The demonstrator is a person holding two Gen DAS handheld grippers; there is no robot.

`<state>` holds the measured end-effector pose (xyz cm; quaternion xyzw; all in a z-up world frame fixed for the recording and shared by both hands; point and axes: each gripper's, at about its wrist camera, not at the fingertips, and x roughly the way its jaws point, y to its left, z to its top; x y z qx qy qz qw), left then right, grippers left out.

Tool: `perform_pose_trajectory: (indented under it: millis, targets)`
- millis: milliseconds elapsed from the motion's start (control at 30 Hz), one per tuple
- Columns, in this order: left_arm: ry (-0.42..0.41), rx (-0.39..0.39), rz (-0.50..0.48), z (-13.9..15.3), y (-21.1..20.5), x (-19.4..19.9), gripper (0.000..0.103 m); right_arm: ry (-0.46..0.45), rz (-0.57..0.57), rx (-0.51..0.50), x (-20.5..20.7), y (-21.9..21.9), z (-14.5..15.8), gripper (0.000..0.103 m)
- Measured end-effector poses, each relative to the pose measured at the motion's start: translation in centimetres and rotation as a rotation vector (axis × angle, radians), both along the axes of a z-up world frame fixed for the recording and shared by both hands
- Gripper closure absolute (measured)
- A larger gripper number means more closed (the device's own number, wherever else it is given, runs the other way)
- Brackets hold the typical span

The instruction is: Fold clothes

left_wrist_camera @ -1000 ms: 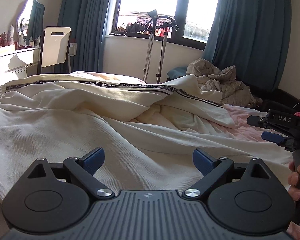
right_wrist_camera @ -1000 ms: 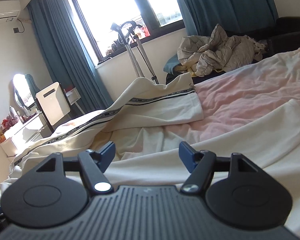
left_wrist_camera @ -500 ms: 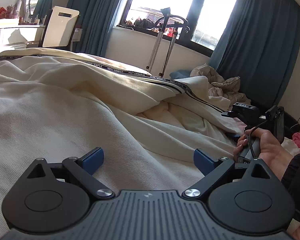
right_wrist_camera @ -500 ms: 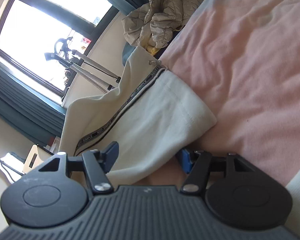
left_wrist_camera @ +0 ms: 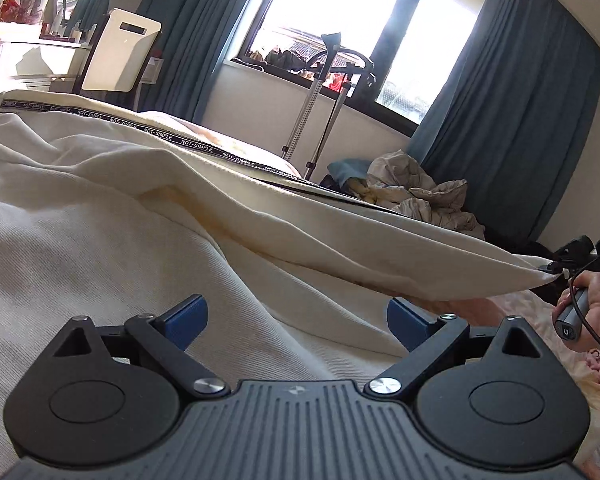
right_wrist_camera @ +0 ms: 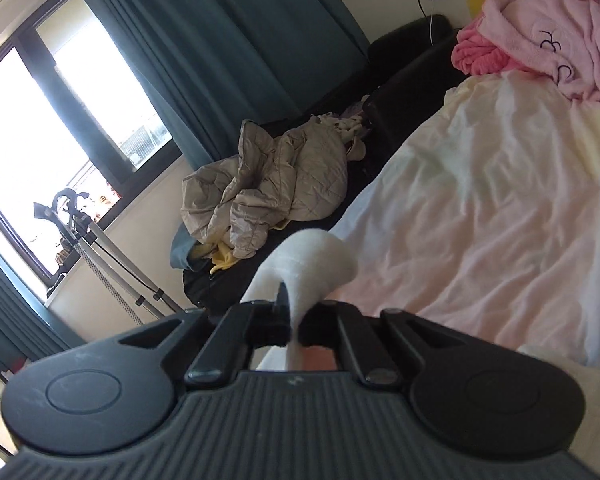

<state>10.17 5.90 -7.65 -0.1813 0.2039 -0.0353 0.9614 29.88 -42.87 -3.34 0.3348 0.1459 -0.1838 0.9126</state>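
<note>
My left gripper (left_wrist_camera: pixel 296 320) has its jaws wide apart and empty above the cream garment (left_wrist_camera: pixel 140 248), spread unfolded on the bed. My right gripper (right_wrist_camera: pixel 294 320) has just clamped its hem (right_wrist_camera: pixel 312 264); folding has barely begun.

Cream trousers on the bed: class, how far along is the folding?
Done: nothing folded; the cream trousers lie spread. In hand: the right gripper is shut on a leg hem, lifted taut. Left: the left gripper is open, holding nothing; every fold remains.

Black tool (left_wrist_camera: pixel 296 320), blue pads (left_wrist_camera: pixel 186 320)
</note>
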Motion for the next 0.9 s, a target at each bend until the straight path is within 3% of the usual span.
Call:
perform_pose_trajectory:
  millis: [67, 167, 267, 367, 533, 600, 800, 900]
  targets:
    - [-0.005, 0.004, -0.006, 0.3, -0.2, -0.4, 0.006, 0.067, 0.011, -0.011, -1.0, -1.0, -2.1, 0.1]
    - [-0.013, 0.023, -0.009, 0.5, -0.6, -0.7, 0.006, 0.169, 0.016, 0.067, -1.9, -1.9, -6.4, 0.1]
    - [0.001, 0.034, -0.016, 0.2, -0.8, -0.4, 0.006, 0.187, -0.004, 0.125, -2.6, -2.1, -8.1, 0.1]
    - [0.019, 0.041, -0.021, -0.1, -0.9, -0.1, 0.006, 0.168, -0.004, 0.142, -1.8, -2.6, -6.0, 0.1]
    - [0.014, 0.034, -0.036, 0.4, -0.2, -0.2, 0.005, 0.084, 0.031, 0.024, 0.1, -3.1, -0.1, 0.1]
    - [0.025, 0.026, -0.04, 0.2, -0.1, 0.0, 0.005, 0.081, 0.021, -0.008, 0.1, -3.7, 0.3, 0.1]
    - [0.038, 0.059, -0.055, -0.3, -0.6, 0.3, 0.005, 0.298, 0.039, 0.011, -2.1, -5.5, -8.0, 0.097]
    - [0.052, 0.07, -0.069, -0.1, -1.0, -0.1, 0.005, 0.267, 0.108, -0.075, -3.4, -4.9, -8.8, 0.094]
